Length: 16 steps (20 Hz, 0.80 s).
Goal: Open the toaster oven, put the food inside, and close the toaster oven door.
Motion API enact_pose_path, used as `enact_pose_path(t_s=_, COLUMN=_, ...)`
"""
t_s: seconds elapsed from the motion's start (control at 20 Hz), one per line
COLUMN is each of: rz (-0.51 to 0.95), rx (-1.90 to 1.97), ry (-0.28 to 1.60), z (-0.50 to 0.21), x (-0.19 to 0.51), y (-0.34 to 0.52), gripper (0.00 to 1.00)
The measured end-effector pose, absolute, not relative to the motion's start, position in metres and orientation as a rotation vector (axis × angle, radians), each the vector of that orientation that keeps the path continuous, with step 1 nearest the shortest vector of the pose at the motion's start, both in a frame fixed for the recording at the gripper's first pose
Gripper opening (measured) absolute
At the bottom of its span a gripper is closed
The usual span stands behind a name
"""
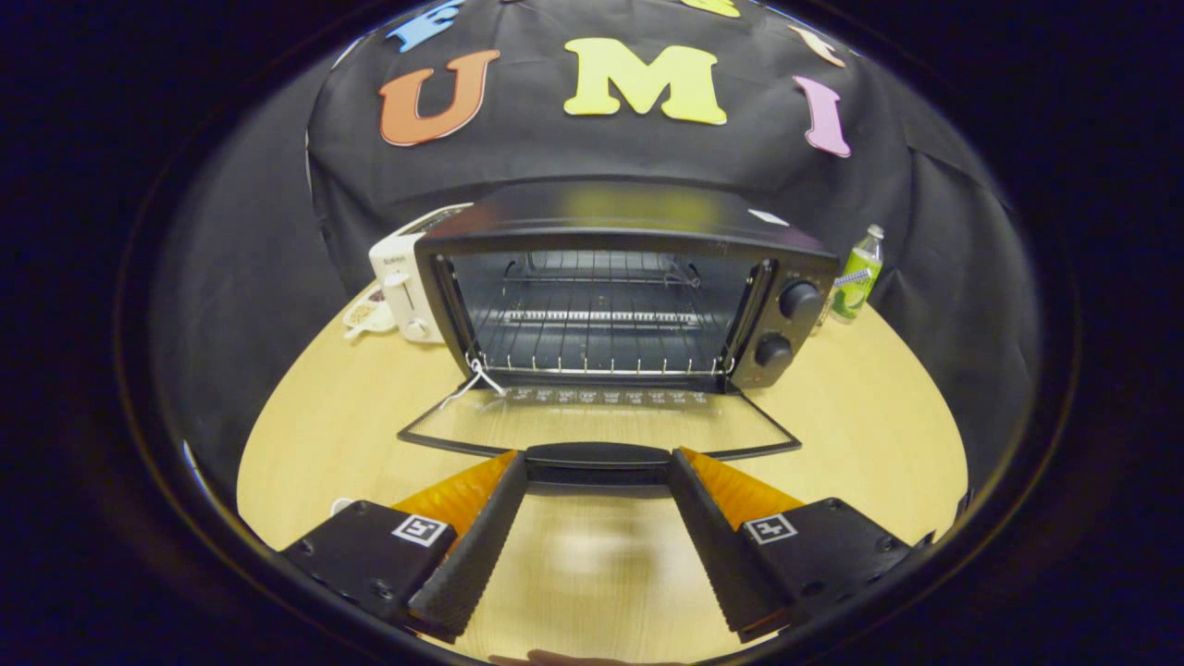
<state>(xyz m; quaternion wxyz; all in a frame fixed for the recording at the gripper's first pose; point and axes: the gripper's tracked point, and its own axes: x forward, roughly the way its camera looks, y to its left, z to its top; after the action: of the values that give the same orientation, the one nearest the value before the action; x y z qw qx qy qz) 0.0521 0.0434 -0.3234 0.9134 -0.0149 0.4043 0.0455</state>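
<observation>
A hand-held gripper (598,462) hovers low over a pale wooden table (879,416), its two fingers spread wide — the tips reach the two ends of the dark handle (598,455) on the toaster oven door (592,421). Whether the fingertips (507,467) actually touch the handle cannot be told from the gripper view; nothing is pressed between them. The glass door lies folded fully down, flat above the tabletop, with the wood showing through the pane. Just beyond it stands the black toaster oven (629,277), its cavity open and a wire rack (592,342) visible inside. Two round knobs (799,301) sit one above the other on the panel at the oven's right side. A white string (476,379) hangs from the near left corner of the rack, by the door hinge. At the oven's far left stands a white toaster (402,287) (a small white dish (368,317) rests just beside it, its contents too small to make out). To the oven's far right, near the dark cloth wall, a clear bottle with a green label (857,276) stands upright on the table
</observation>
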Motion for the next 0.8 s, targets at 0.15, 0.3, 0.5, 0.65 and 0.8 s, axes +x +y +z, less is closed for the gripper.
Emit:
enact_pose_path(t_s=0.15, rz=0.085, rx=-0.004, ry=0.915, z=-0.347, x=0.036, y=0.04, gripper=1.0)
enact_pose_path(t_s=0.3, rz=0.07, rx=0.056, ry=0.996, z=-0.362, x=0.026, y=0.037, gripper=1.0)
enact_pose_path(t_s=0.5, rz=0.138, rx=0.11, ry=1.061, z=-0.356, x=-0.002, y=0.048, gripper=0.98)
enact_pose_path(t_s=0.65, rz=0.185, rx=0.117, ry=1.049, z=-0.34, x=-0.013, y=0.052, gripper=0.98)
enact_pose_path(t_s=0.8, rz=0.254, rx=0.193, ry=1.075, z=-0.324, x=-0.025, y=0.06, gripper=0.98)
